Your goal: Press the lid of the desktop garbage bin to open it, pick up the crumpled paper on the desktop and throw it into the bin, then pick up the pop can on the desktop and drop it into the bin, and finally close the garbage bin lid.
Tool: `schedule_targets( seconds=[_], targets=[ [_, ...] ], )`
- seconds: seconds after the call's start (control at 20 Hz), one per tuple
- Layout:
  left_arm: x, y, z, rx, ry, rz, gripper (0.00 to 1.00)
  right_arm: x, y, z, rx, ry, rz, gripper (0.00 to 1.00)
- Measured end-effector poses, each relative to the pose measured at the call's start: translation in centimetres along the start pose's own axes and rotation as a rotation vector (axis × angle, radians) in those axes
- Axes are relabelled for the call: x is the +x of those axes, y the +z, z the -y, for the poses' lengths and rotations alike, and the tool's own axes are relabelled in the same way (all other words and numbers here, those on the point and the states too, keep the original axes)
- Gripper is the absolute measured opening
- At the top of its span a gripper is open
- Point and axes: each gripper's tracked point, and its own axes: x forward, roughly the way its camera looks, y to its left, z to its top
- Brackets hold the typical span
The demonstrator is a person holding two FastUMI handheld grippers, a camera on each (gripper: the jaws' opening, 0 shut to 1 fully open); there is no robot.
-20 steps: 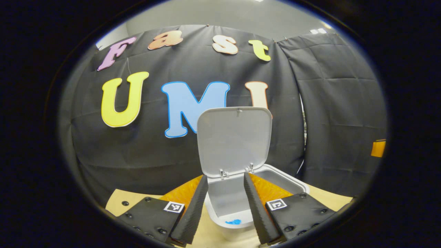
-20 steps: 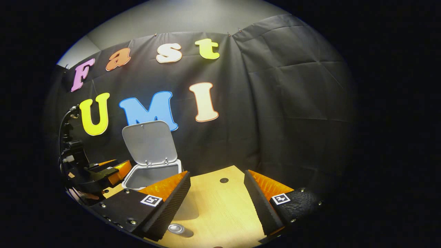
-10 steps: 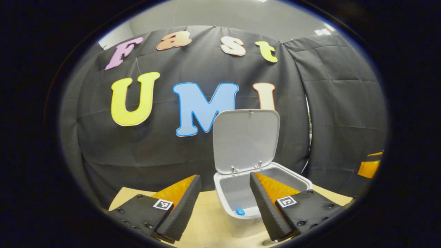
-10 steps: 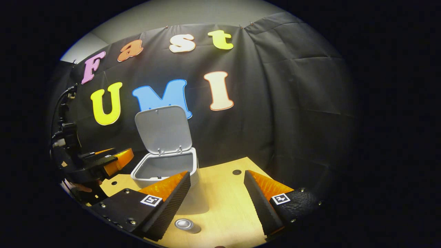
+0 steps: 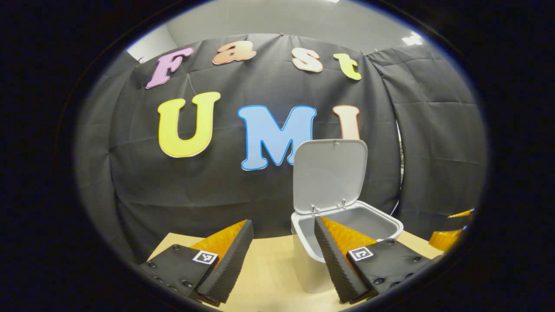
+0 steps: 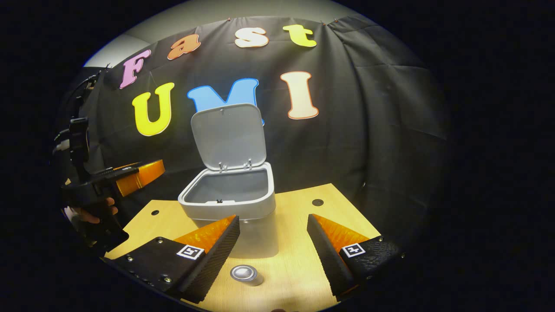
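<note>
A grey desktop bin (image 6: pixel 243 208) stands mid-table with its lid (image 6: pixel 227 136) swung up and open. In the left gripper view the bin (image 5: pixel 368 221) and its lid (image 5: pixel 329 173) sit right of centre. My left gripper (image 5: pixel 284 222) is open and holds nothing, its right finger overlapping the bin's front. The right gripper view has it as the left gripper (image 6: pixel 130 175), held by a hand (image 6: pixel 93 214) left of the bin. The pop can (image 6: pixel 246 274) rests on the table in front of the bin, silver end toward me. My right gripper (image 6: pixel 273 219) hangs open above the can.
The wooden table (image 6: pixel 299 260) has small dark holes (image 6: pixel 318 202) near its far edge. Black cloth walls close in behind and to the right. Part of my right gripper (image 5: pixel 451 236) shows past the bin at the right of the left gripper view.
My left gripper has pulled back and to the left, away from the bin's opening, still open. My right gripper has shifted so the bin and can sit more central and nearer.
</note>
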Motion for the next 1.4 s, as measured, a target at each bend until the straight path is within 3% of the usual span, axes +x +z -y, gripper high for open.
schedule_targets(
  seconds=[0.35,0.55,0.65,0.9,0.95,1.0,1.05,1.15,1.2,1.4],
  targets=[
    [-2.8,-1.2,-3.4,-0.024,0.079,-0.026,1.00,2.0,-4.3,-2.9,-0.045,0.090,-0.104,1.00],
    [-4.1,-2.2,-5.3,-0.021,0.122,-0.042,0.94,3.3,-6.8,-3.9,-0.059,0.128,-0.166,1.00],
    [-4.6,-2.5,-6.1,-0.031,0.142,-0.049,0.98,3.8,-8.3,-4.2,-0.065,0.140,-0.202,1.00],
    [-6.1,-3.3,-8.0,-0.036,0.191,-0.064,0.88,4.7,-11.7,-4.4,-0.098,0.161,-0.283,1.00],
    [-6.4,-3.4,-8.4,-0.035,0.201,-0.066,0.94,4.8,-12.4,-4.5,-0.104,0.163,-0.297,1.00],
    [-6.6,-3.6,-8.8,-0.036,0.210,-0.068,0.94,4.9,-12.9,-4.6,-0.108,0.167,-0.310,1.00],
    [-6.9,-3.7,-9.1,-0.038,0.218,-0.071,0.85,5.0,-13.5,-4.6,-0.113,0.169,-0.323,1.00],
    [-7.3,-3.9,-9.8,-0.042,0.234,-0.077,0.86,5.4,-14.5,-4.8,-0.122,0.173,-0.345,1.00],
    [-7.5,-4.1,-9.9,-0.045,0.240,-0.079,0.94,5.6,-14.9,-4.9,-0.126,0.174,-0.356,1.00],
    [-8.2,-4.4,-10.8,-0.048,0.263,-0.089,0.94,6.0,-16.6,-5.2,-0.146,0.183,-0.395,1.00]
  ],
)
